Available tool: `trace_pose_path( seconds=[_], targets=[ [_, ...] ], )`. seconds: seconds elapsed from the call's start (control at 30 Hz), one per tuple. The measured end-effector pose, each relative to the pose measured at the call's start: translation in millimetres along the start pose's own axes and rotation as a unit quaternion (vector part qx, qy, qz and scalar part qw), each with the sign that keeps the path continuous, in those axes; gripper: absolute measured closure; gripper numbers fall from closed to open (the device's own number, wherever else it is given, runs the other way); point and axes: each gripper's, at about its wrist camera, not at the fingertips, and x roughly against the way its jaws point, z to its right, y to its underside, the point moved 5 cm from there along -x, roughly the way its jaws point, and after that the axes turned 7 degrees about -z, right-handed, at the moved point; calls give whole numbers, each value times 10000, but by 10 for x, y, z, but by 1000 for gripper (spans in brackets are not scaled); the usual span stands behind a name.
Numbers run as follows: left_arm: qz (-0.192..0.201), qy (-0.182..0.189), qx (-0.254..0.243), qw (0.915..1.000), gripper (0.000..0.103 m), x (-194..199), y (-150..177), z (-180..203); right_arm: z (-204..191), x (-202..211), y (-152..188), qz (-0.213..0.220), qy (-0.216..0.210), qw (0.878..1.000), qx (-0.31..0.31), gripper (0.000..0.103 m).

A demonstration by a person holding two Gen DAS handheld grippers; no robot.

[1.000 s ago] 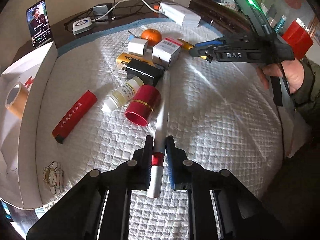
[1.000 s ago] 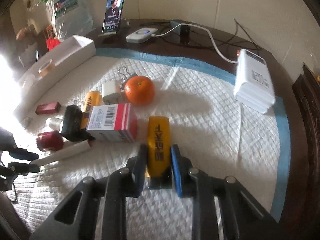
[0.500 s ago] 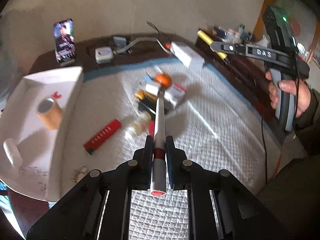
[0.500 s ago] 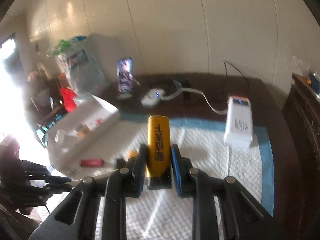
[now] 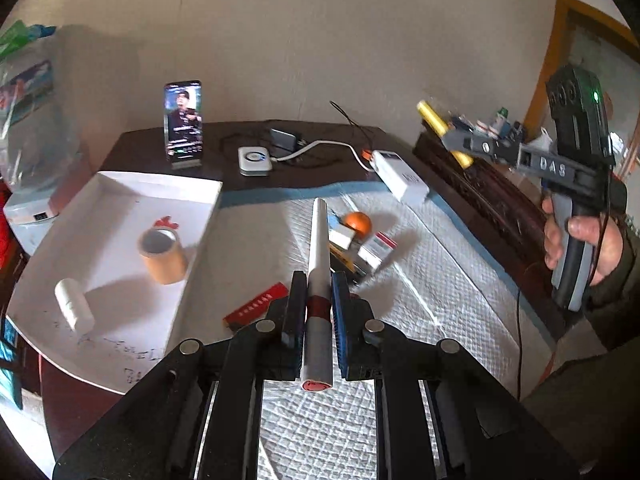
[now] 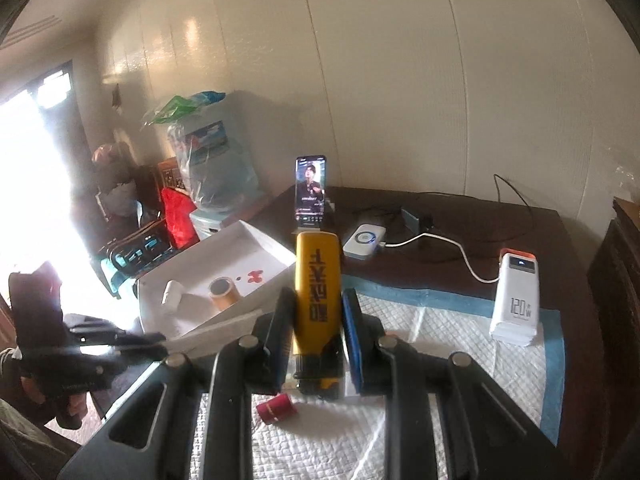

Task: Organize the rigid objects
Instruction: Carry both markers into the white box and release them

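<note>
My left gripper (image 5: 317, 300) is shut on a long white tube with a red band (image 5: 319, 256), held in the air above the quilted mat. My right gripper (image 6: 317, 312) is shut on a yellow box with black lettering (image 6: 317, 284), also lifted; it shows at the right of the left wrist view (image 5: 448, 138). The white tray (image 5: 120, 196) at the left holds a tape roll (image 5: 162, 254) and a small white bottle (image 5: 74, 308). On the mat lie an orange (image 5: 358, 221), a red-and-white box (image 5: 378, 246), a white cube (image 5: 341, 236) and a red flat box (image 5: 258, 306).
A phone on a stand (image 5: 183, 122), a white charger puck (image 5: 254, 160) and a white power bank (image 5: 400, 178) with cables sit on the dark table behind the mat. A dark wooden ledge (image 5: 480, 196) runs along the right. A red cylinder (image 6: 276, 408) lies under my right gripper.
Both grippers have risen higher above the table with their objects; the views have tilted up and the tray now shows more fully at the left.
</note>
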Motion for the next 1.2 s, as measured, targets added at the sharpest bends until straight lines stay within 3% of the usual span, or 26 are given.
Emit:
trace_pose_path(
  seconds=[0.4,0.8,1.0,1.2],
  targets=[
    [463,-463,565,9963,91,313,-65,-493,-306,-140,-150,-45,-357,9992,146,81],
    [883,-1187,1032,9836,91,645,-218,-1220,-940,-503,-573,-79,-912,9928,779,81],
    [948,-1377,1152,9792,91,692,-292,-1454,-1141,-737,-847,-66,-1044,9903,914,80],
    [769,-1475,1429,9757,91,483,-282,-1679,-1086,-1342,-932,-652,-1251,9894,333,81]
  ],
)
